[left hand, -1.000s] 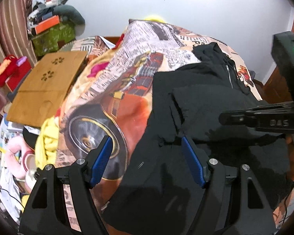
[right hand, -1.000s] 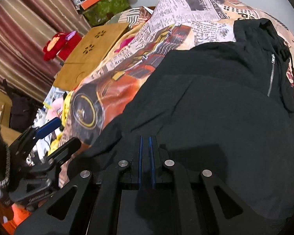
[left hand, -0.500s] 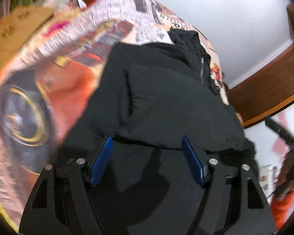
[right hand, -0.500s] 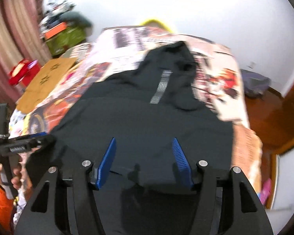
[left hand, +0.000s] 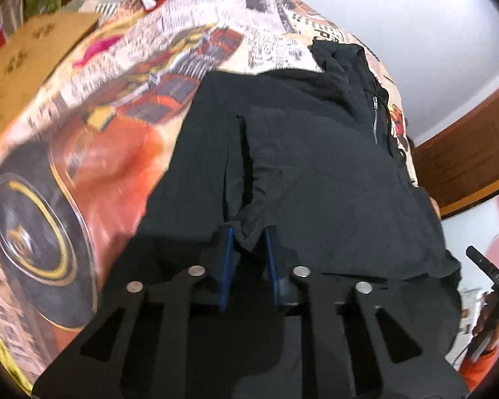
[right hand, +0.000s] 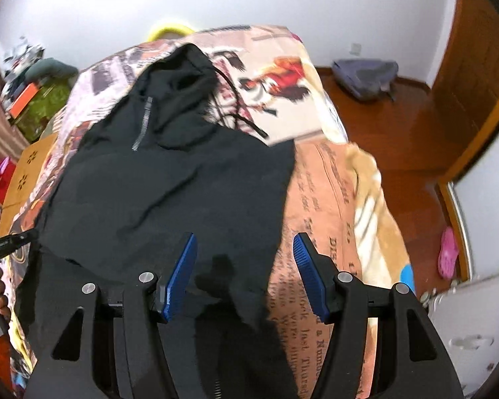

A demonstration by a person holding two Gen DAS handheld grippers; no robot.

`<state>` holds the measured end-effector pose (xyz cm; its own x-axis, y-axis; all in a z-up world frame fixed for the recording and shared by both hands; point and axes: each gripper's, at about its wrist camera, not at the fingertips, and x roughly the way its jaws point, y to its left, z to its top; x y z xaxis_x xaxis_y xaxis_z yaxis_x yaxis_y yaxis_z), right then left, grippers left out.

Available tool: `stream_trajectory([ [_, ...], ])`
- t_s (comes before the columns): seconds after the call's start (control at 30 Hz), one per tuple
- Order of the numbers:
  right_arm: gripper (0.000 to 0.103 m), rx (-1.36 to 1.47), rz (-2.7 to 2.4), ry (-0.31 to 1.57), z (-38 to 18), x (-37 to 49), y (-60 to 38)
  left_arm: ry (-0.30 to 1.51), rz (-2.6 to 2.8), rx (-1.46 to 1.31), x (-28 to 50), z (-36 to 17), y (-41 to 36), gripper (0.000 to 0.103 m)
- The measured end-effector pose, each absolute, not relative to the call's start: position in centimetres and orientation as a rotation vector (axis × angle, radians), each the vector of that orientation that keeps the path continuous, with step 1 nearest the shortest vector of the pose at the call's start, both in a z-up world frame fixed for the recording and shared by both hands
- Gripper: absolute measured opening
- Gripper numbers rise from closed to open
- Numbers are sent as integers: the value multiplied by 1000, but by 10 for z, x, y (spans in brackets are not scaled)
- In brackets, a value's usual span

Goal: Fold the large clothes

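A large black zip-up hoodie [left hand: 316,173] lies spread on a bed with a printed cover [left hand: 93,139], hood toward the far wall. My left gripper [left hand: 249,242] is shut on a bunched fold of the hoodie near its left sleeve seam. In the right wrist view the hoodie [right hand: 169,183] lies with its zipper [right hand: 141,126] and hood away from me. My right gripper [right hand: 246,249] is open and empty, low over the hoodie's right lower edge. It also shows at the far right of the left wrist view [left hand: 492,276].
A wooden lap table [left hand: 26,63] lies at the bed's left. A wooden floor [right hand: 399,126] with a grey bag [right hand: 366,76] and a pink slipper [right hand: 449,252] lies right of the bed. A white wall stands behind.
My left gripper has closed on a fold of the hoodie. My right gripper, shut a second ago, has opened and swung to the hoodie's right lower edge.
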<state>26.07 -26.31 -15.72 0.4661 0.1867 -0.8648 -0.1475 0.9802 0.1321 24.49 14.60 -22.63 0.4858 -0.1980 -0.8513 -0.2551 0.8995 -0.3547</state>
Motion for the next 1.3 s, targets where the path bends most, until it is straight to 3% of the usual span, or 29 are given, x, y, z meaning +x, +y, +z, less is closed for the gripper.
stream_trajectory([
  [0.07,56,78,210,1096,-167,264,-268,1044,41,-451,248,-216,147,10],
  [0.3,56,110,261,1155,-187,254,-264,965,62,-422,267,-183,162,9],
  [0.53,60,85,253,1173,-200,249,-257,1057,118,-363,265,-228,161,9],
  [0.67,60,71,257,1180,-194,252,-257,1121,95,-342,259,-254,156,9],
  [0.93,60,37,283,1076,-155,260,-245,1109,115,-156,266,-222,145,10],
  [1.03,60,33,300,1018,-136,269,-237,1062,104,-79,273,-199,133,17],
  [1.17,60,11,314,943,-114,283,-224,973,65,-21,287,-164,115,41],
  [1.3,60,22,328,879,-98,301,-213,872,27,48,307,-132,89,47],
])
